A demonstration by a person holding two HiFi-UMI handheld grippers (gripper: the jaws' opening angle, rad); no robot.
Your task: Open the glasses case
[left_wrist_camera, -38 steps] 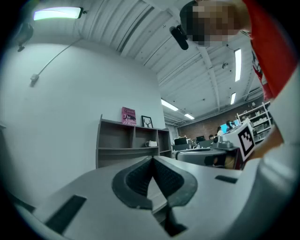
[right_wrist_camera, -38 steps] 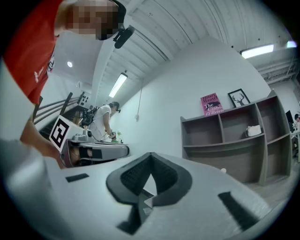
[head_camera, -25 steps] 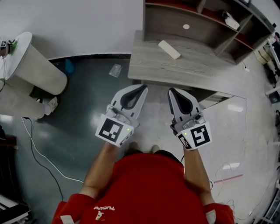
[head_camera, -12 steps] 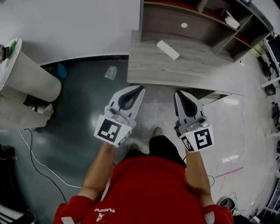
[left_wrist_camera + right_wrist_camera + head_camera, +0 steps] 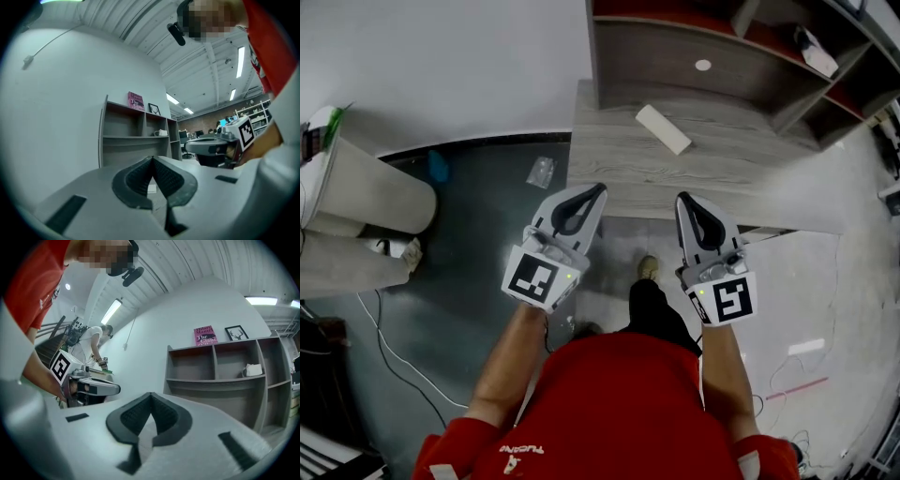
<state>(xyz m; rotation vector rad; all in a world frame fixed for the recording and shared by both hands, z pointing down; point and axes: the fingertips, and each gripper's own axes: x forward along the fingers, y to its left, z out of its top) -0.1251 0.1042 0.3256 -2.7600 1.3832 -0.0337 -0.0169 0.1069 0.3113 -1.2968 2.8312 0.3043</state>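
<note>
The glasses case (image 5: 664, 128) is a cream oblong box lying shut and at a slant on the grey wooden desk (image 5: 609, 159). My left gripper (image 5: 598, 188) and right gripper (image 5: 682, 197) are held side by side over the floor, tips just short of the desk's front edge. Both are shut with nothing between the pads. In the left gripper view the shut gripper (image 5: 153, 158) points level at the desk, with a small pale piece, likely the case (image 5: 152, 188), behind its pads. The right gripper (image 5: 151, 393) faces the shelves.
A grey shelf unit (image 5: 675, 37) stands at the desk's back, holding a white object (image 5: 815, 51) and a white disc (image 5: 703, 65). A white round stand (image 5: 356, 192) is at the left. Cables (image 5: 389, 361) and a plastic bag (image 5: 541, 172) lie on the floor.
The person has stepped forward. Both shut grippers have come closer to the desk's front edge, and the desk and case now sit nearer in the head view.
</note>
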